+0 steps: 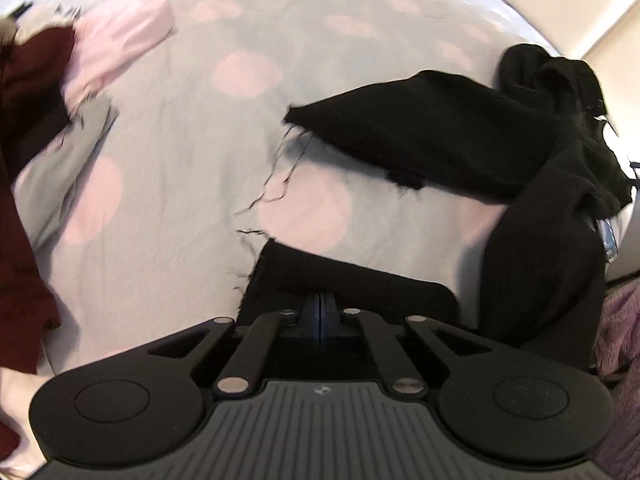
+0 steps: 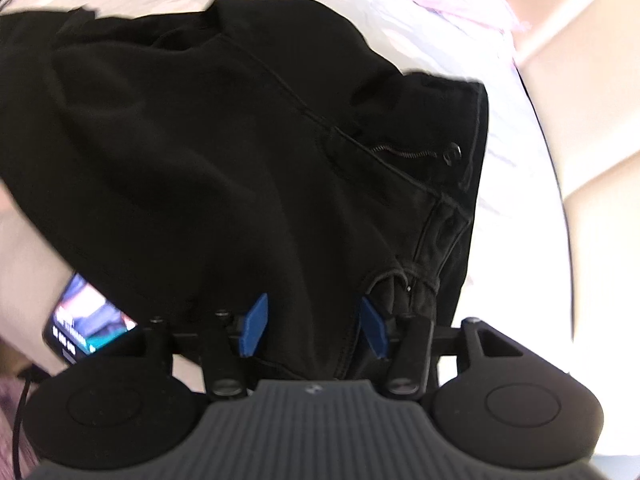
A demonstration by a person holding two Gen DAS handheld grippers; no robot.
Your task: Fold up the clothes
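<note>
Left wrist view looks down on a bed (image 1: pixel 180 128) with a pale cover dotted in pink, and a pair of black trousers (image 1: pixel 440 140) sprawled across it, the two frayed leg ends pointing toward the middle of the bed and the bunched waist lying off to the right. The left hand-held gripper (image 1: pixel 320 312) has its blue pads pressed together right at the hem of the nearer leg; the cloth sits so close under the tips that I cannot say for sure whether any of it is caught between them. Folded pieces, a pink one (image 1: pixel 120 44), a grey one (image 1: pixel 68 160), and some dark red cloth (image 1: pixel 24 200), lie at the left edge.

In the right wrist view the right hand-held gripper (image 2: pixel 314 328) hangs over the waistband end of the trousers (image 2: pixel 200 140), by the zip and button. Its blue fingers (image 2: pixel 254 330) stand apart with a fold of black cloth between them, not yet pinched. A lit phone (image 2: pixel 86 326) lies just beside the cloth at the lower left.

This looks to me like the start of the fold: taking hold of both ends to spread the garment flat. The next move, I'd judge, calls for the right fingers to clamp on the waistband, then both hands pulling apart to straighten the legs, minding the loose threads and the phone.
</note>
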